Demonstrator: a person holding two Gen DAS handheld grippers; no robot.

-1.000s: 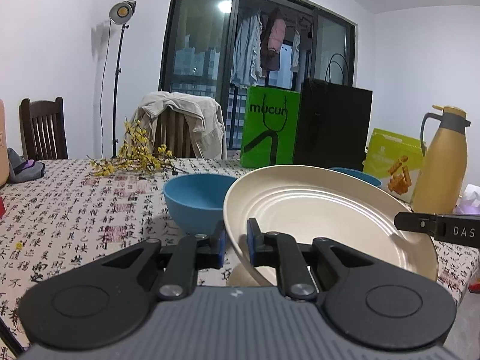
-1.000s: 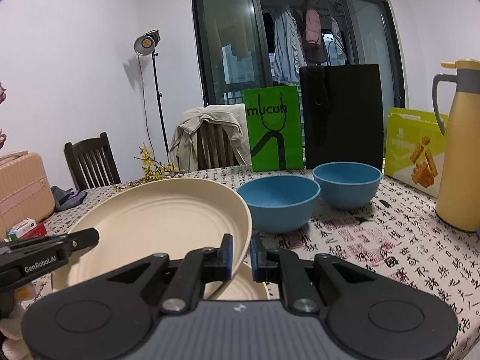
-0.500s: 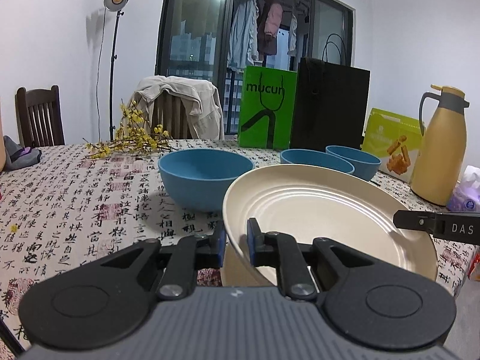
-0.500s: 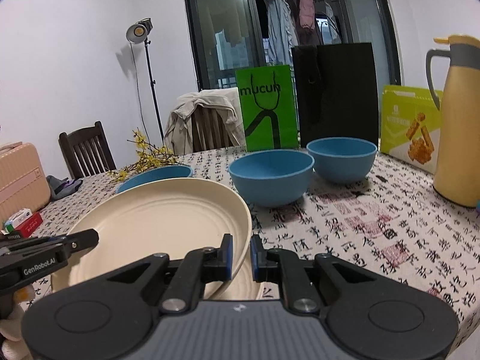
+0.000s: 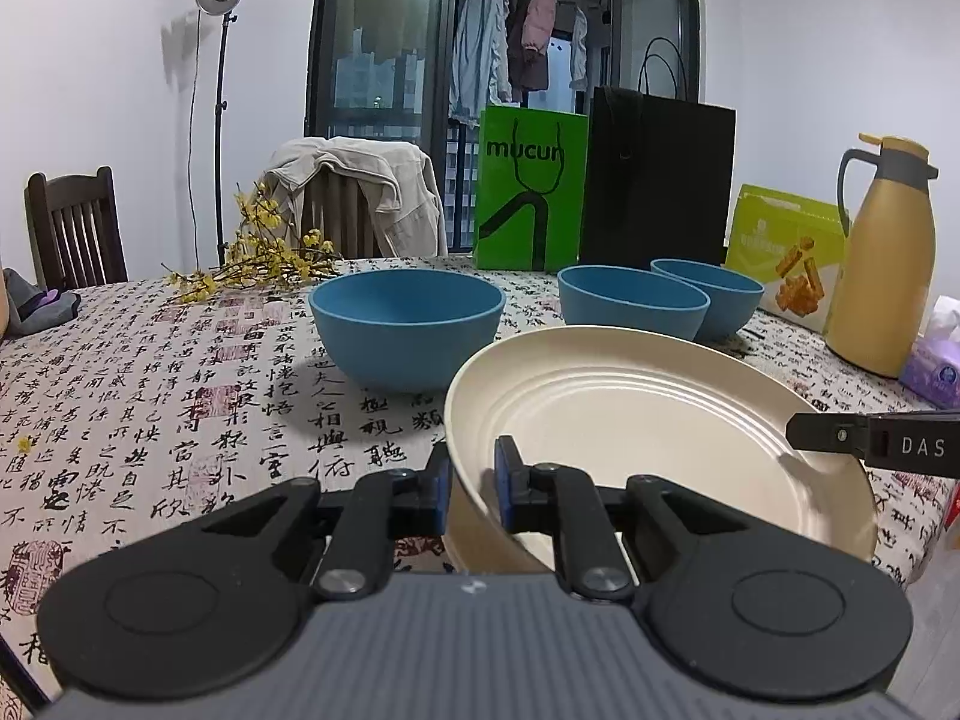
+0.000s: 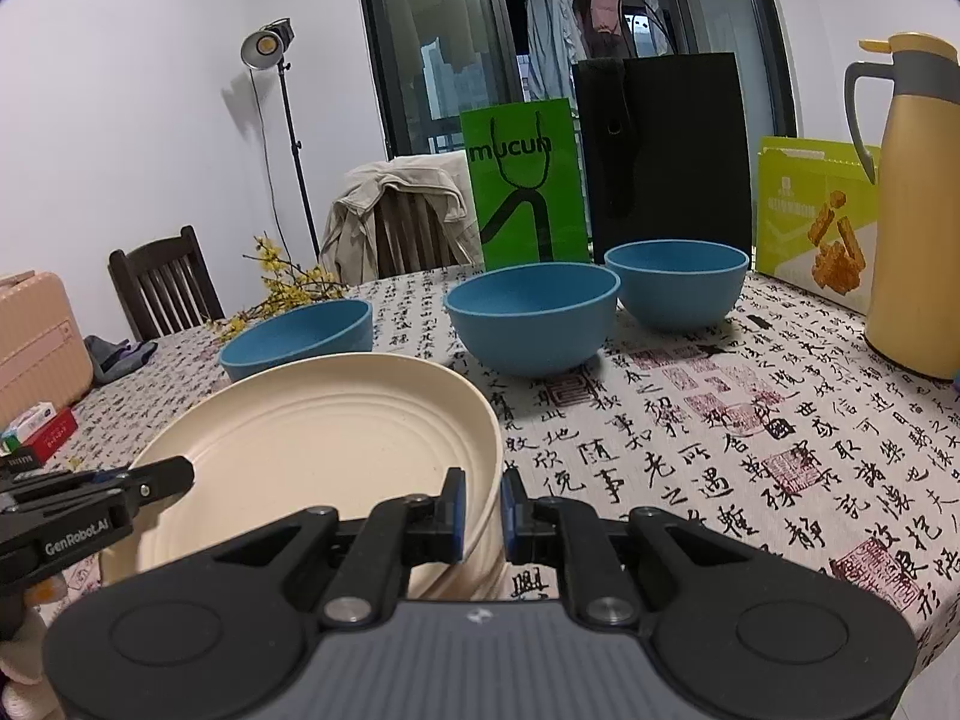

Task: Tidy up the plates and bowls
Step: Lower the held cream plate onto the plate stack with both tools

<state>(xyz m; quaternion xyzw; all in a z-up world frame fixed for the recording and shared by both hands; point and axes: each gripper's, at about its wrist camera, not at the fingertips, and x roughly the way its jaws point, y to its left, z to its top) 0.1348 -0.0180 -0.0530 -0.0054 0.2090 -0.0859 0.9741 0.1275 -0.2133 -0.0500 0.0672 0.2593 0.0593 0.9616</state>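
I see a cream ridged plate [image 5: 648,420] held slightly tilted just above another cream plate [image 6: 462,570], with three empty blue bowls [image 6: 531,324] upright on the desk behind.

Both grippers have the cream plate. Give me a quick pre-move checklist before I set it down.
1. Left gripper clamped on cream plate rim: ok.
2. Right gripper clamped on the opposite rim: ok.
3. Plate roughly level: ok.
4. Another cream plate directly below to stack onto: ok.
5. Nearest blue bowl clear of the plate: ok.
6. Gap left to the lower plate: cannot tell.
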